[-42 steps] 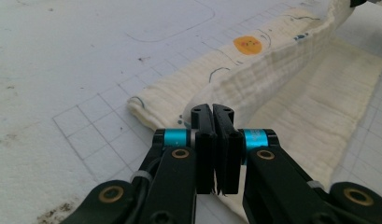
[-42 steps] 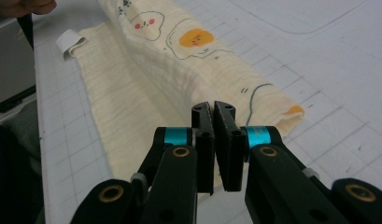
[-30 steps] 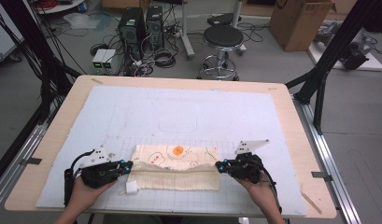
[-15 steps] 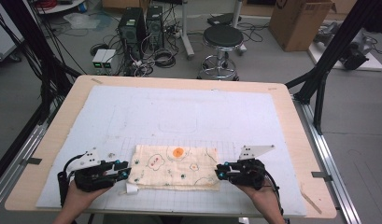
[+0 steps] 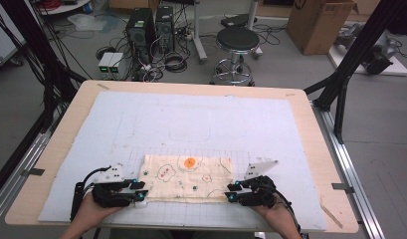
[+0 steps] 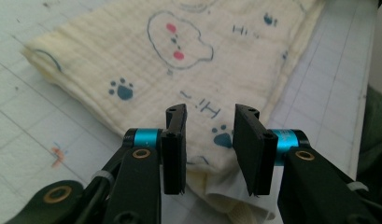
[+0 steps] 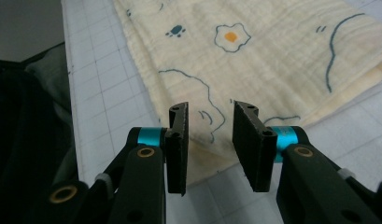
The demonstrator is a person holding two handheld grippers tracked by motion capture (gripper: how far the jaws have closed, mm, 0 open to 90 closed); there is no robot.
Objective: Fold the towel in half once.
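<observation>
At the left of the high view, the left tongs (image 5: 140, 191) sit low at the near-left corner of the folded cream cloth (image 5: 188, 177), their jaws parted and just now widening, with the cloth's corner lying slack under the gap and nothing pinched. The cloth, printed with paw marks, cartoon outlines and an orange-centred egg, lies flat on the gridded white mat (image 5: 191, 124) near the front edge of the worktop (image 5: 310, 124). At its near-right corner the right tongs (image 5: 232, 193) likewise stand apart, having just been opening, over the cloth's edge without gripping it.
</observation>
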